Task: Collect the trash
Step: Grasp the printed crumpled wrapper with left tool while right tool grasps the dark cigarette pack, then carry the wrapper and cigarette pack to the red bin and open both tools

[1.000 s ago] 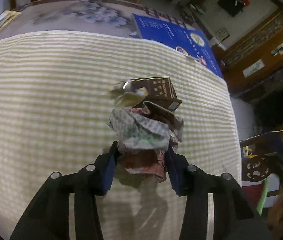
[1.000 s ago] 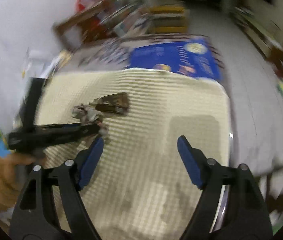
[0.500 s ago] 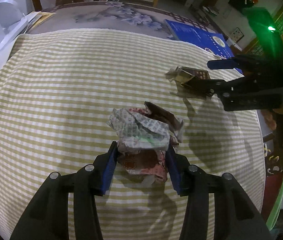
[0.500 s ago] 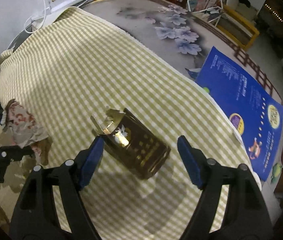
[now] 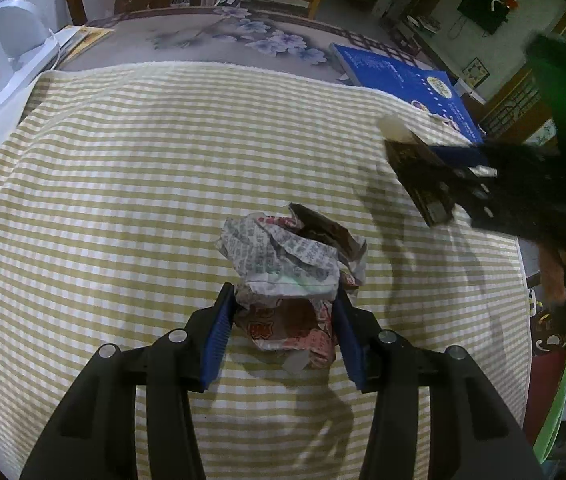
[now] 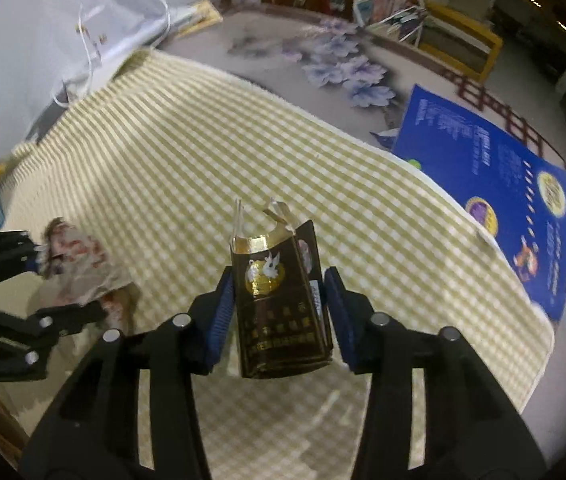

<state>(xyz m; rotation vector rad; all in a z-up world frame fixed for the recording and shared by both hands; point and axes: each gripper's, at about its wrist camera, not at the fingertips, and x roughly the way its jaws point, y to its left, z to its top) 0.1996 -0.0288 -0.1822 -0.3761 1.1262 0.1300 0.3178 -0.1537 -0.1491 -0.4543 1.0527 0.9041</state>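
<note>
In the left wrist view, the left gripper (image 5: 286, 320) reaches forward low over the table, its blue pads pinching a crumpled paper wrapper (image 5: 289, 268) printed in grey and red, which bulges up above the fingers and casts a shadow on the checked tablecloth (image 5: 123, 184) beneath. To the right, the right gripper (image 5: 479, 184) enters from the edge, blurred, carrying a dark cigarette pack (image 5: 419, 176) above the cloth. Beyond the cloth lie a floral table surface (image 5: 243, 40) and a blue poster (image 5: 403, 80); wooden chairs and shelves stand further back. In the right wrist view, the right gripper (image 6: 279, 308) points out over the cloth (image 6: 203, 168), its pads clamped on the sides of the cigarette pack (image 6: 279, 304), held upright with its torn open top away from the camera. At the left edge the left gripper (image 6: 39, 280) holds the wrapper (image 6: 79, 268). The poster (image 6: 495, 176) lies to the right, past the cloth's edge.
</note>
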